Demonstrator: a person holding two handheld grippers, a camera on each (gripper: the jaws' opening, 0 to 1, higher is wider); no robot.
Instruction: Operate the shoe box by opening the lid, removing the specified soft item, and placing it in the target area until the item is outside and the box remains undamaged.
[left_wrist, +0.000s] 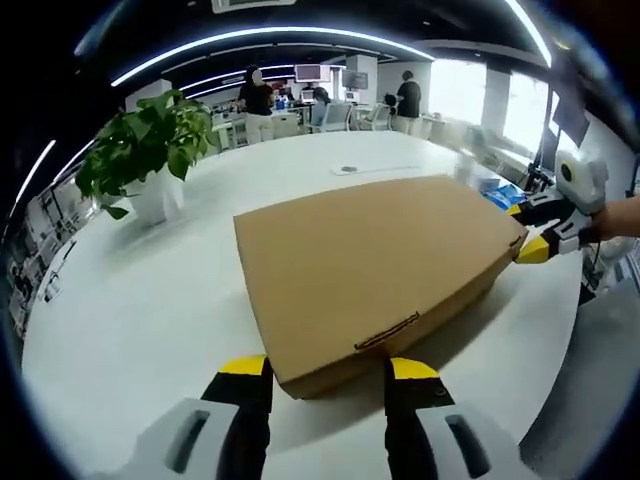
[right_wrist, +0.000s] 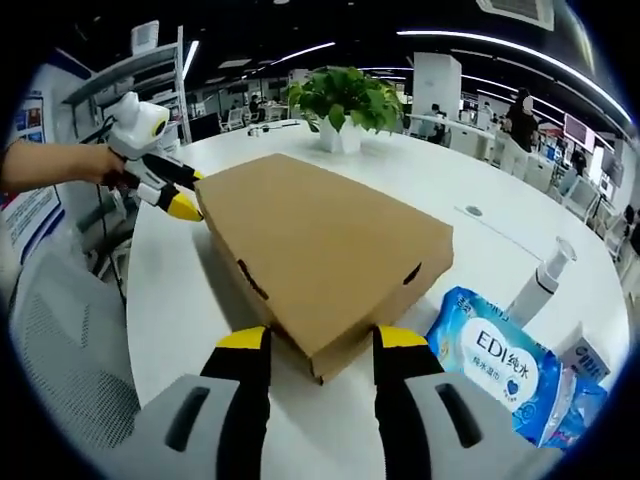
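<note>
Left gripper (left_wrist: 328, 378) spread open, yellow-tipped jaws straddling the near edge of the shoe box (left_wrist: 375, 270), probably to steady it or reach the lid tab. Right gripper (right_wrist: 312, 350) likewise open astride the opposite corner, likely bracing for the lift. Box flat on the white table (left_wrist: 150, 300), lid shut, soft item presumably inside, unseen. Beside it, a blue wipes pack (right_wrist: 495, 365) and a slim bottle (right_wrist: 540, 285). Farther off, a potted plant (left_wrist: 150, 150).

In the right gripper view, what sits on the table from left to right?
Other gripper's yellow-tipped jaws → closed brown cardboard shoe box → blue-and-white wet wipes pack → white pump bottle.
</note>
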